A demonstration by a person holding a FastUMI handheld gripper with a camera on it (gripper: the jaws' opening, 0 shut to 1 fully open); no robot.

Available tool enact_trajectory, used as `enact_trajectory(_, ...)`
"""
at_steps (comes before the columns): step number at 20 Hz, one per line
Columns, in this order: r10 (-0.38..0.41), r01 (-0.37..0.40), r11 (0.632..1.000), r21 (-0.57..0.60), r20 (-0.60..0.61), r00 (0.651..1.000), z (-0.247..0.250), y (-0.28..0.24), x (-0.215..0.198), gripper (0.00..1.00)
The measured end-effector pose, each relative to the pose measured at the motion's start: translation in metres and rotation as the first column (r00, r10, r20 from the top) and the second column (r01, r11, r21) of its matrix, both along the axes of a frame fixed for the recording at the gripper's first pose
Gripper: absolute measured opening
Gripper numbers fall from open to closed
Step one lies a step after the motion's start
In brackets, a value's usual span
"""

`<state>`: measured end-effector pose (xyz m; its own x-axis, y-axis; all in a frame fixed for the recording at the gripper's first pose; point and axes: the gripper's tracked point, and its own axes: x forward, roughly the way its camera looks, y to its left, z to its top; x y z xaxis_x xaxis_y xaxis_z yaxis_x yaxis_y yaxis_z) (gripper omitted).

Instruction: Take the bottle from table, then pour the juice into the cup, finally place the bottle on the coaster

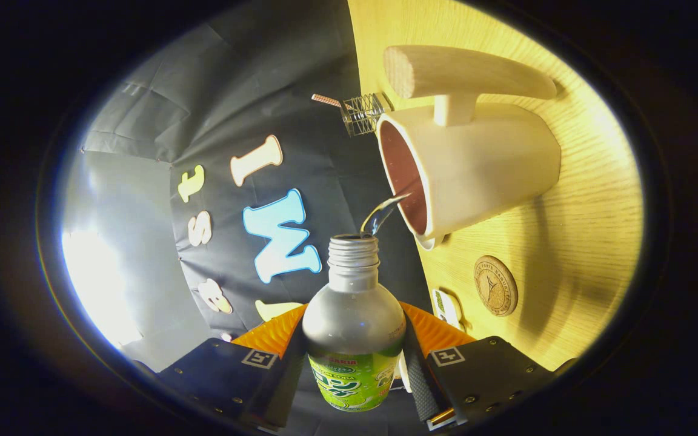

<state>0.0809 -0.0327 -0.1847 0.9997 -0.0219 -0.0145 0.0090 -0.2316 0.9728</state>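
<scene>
Two steps are behind or under way: your gripper [354,357] has both fingers clamped on the bottle [354,339], tipped so a stream runs into the cup [470,166] just ahead. Left for you: setting the bottle on the coaster [495,285] beside the cup.

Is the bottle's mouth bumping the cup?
Apart. The gripper view shows a gap between the bottle mouth and the cup rim, bridged by a liquid stream.
</scene>
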Motion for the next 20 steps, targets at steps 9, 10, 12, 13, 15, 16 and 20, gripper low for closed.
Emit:
enact_trajectory(9, -0.034, 0.035, 0.999, -0.01, 0.035, 0.999, 0.017, -0.007, 0.0, 0.76)
enact_trajectory(10, -0.037, 0.037, 0.999, -0.001, 0.035, 0.999, 0.018, -0.007, 0.0, 0.76)
enact_trajectory(12, -0.044, 0.043, 0.999, 0.014, 0.037, 0.998, 0.019, -0.009, 0.0, 0.76)
enact_trajectory(13, -0.046, 0.045, 0.999, 0.019, 0.037, 0.998, 0.018, -0.01, 0.001, 0.76)
enact_trajectory(15, -0.049, 0.048, 0.998, 0.03, 0.035, 0.998, 0.019, -0.011, 0.001, 0.76)
enact_trajectory(16, -0.051, 0.05, 0.998, 0.033, 0.034, 0.998, 0.019, -0.012, 0.001, 0.76)
enact_trajectory(20, -0.059, 0.057, 0.997, 0.054, 0.029, 0.998, 0.018, -0.015, 0.002, 0.76)
